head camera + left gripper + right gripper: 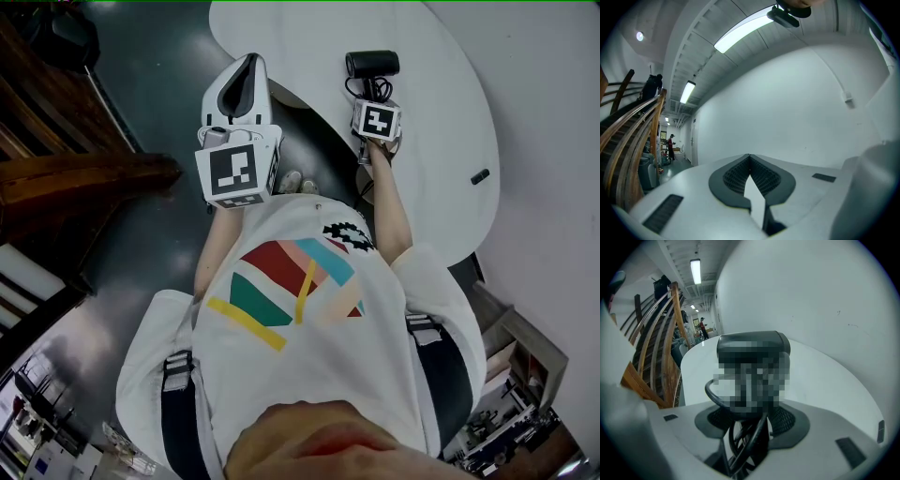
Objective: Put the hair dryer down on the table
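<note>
**Dryer clamped over the table, not let go yet**

The right gripper [751, 420] is closed on the hair dryer [372, 64], gripping its lower part with the cord [739, 446] bunched between the jaws. The left gripper [249, 66] is empty with its jaws together at the tips, held up on my left and well clear of the dryer.

The dryer hangs over the white table [441, 141], a bit in from the near curved edge. I can't tell from any view whether it touches the top or sits just above it.

Risks, as I judge them:
- **Cord:** this is the biggest one. Loops run through the jaw gap, so when I open they could catch on a pad. That would drag or tip the dryer as I back out.
- **Drop:** if there's air under it, letting go drops it, and the round barrel may roll (toward that near edge, worst case).
- **Balance:** it looks top-heavy in this grip, with the barrel out ahead of the jaws. It'll probably flop sideways once freed.

A small dark thing [480, 175] lies well apart near the table's other rim, so it's no concern.

The dryer is dark, nearly black, with a short fat barrel set crosswise above the gripped part. The black cord hangs in loose loops. Its middle is masked in the right gripper view, so there's no detail there.
</note>
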The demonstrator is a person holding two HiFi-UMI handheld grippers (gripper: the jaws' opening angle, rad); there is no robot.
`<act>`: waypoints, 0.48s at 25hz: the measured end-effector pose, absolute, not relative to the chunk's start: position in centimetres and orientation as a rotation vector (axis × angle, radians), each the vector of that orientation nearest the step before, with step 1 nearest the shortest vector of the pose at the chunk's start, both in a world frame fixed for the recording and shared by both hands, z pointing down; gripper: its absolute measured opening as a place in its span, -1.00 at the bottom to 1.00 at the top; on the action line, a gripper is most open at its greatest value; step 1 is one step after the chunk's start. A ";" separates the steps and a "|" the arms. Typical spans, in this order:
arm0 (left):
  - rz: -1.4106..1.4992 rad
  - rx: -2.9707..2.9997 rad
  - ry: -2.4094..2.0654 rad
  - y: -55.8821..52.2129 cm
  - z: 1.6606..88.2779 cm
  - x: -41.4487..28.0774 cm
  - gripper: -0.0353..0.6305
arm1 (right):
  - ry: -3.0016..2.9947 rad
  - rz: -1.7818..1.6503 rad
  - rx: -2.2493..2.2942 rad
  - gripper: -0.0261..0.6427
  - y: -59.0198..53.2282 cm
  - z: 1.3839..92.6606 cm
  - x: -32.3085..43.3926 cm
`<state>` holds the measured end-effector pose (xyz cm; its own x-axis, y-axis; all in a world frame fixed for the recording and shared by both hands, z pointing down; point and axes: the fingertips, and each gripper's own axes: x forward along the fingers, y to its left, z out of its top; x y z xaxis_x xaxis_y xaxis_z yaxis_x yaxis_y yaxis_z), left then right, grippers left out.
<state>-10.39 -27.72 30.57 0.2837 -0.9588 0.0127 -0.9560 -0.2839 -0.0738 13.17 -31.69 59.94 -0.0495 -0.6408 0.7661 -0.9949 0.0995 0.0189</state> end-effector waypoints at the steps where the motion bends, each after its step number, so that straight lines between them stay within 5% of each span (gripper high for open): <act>1: -0.084 -2.475 1.848 -27.8 30.5 -10.5 -0.85 | -1.758 0.732 1.606 -0.26 -31.7 60.0 13.1; 12: -0.093 -2.472 1.869 -28.1 30.9 -10.9 -0.85 | -1.714 0.750 1.570 -0.26 -31.6 62.0 13.2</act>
